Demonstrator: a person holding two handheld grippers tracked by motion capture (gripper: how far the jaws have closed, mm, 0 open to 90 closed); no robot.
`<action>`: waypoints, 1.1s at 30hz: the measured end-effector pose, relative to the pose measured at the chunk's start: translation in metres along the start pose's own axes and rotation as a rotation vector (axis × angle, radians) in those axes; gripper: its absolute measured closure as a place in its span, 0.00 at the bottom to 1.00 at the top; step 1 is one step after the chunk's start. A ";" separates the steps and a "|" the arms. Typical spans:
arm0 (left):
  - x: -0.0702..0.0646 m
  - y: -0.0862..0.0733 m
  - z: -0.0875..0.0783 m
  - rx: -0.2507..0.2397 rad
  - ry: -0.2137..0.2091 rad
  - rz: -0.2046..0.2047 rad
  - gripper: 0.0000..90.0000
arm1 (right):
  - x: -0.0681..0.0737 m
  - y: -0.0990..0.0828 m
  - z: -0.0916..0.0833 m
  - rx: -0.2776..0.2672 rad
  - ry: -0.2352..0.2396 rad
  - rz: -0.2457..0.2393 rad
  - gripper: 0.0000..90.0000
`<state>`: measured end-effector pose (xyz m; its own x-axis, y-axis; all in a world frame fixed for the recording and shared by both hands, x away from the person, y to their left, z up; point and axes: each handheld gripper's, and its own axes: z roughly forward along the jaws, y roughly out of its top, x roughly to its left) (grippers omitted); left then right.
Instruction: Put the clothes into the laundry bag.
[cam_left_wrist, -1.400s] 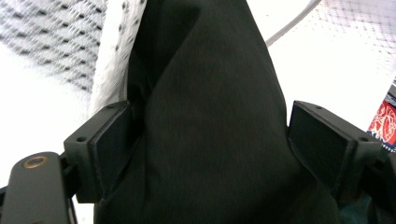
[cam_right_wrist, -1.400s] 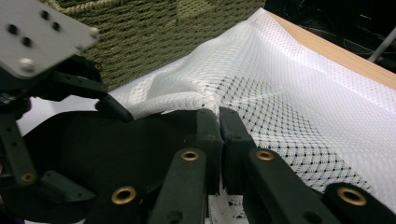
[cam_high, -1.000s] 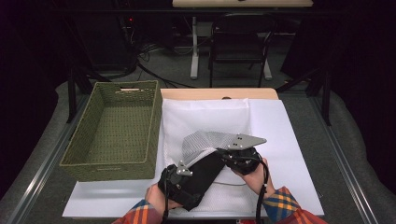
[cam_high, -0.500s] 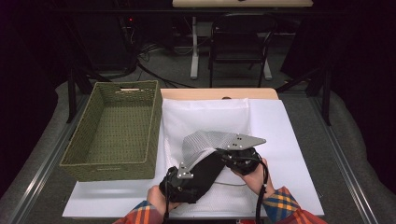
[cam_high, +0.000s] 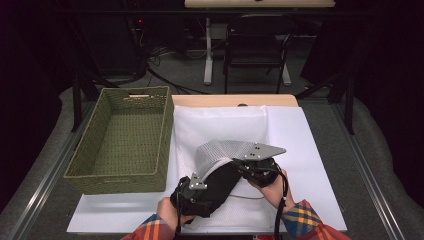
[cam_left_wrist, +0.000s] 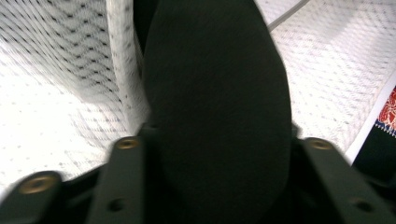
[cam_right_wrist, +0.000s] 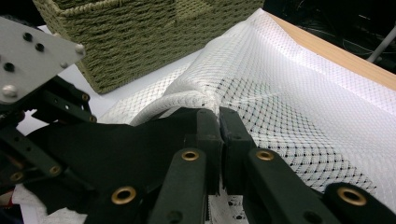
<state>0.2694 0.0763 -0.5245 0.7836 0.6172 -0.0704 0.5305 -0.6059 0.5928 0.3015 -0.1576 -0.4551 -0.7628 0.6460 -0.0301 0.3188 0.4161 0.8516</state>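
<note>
High view: white mesh bag (cam_high: 225, 130) lies limp and light on the desk (cam_high: 320, 165) beside the basket (cam_high: 125, 140), right gripper (cam_right_wrist: 219, 122) clenched on its rim, left gripper (cam_high: 192, 192) grasping soft black cloth (cam_left_wrist: 217, 107) entering the mouth.

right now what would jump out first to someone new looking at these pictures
The white mesh bag spread across the table's middle, with a black cloth being fed into its lifted mouth at the near edge. The right gripper is shut on the bag's rim, holding it up; the left gripper clasps the black cloth, its jaws having just been closing on it. A green woven basket sits left.
</note>
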 end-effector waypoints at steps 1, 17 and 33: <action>-0.001 0.001 -0.001 -0.007 0.002 0.002 0.52 | 0.000 0.000 0.000 -0.001 -0.001 -0.001 0.98; -0.007 0.004 0.006 0.026 0.041 0.029 0.52 | 0.000 0.000 0.001 0.001 0.004 0.002 0.98; -0.010 0.022 0.006 -0.014 0.028 0.030 0.81 | 0.003 0.002 0.000 -0.008 0.015 0.003 0.98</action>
<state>0.2756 0.0539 -0.5155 0.7898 0.6126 -0.0302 0.5020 -0.6173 0.6057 0.2999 -0.1542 -0.4535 -0.7704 0.6373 -0.0197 0.3167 0.4093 0.8557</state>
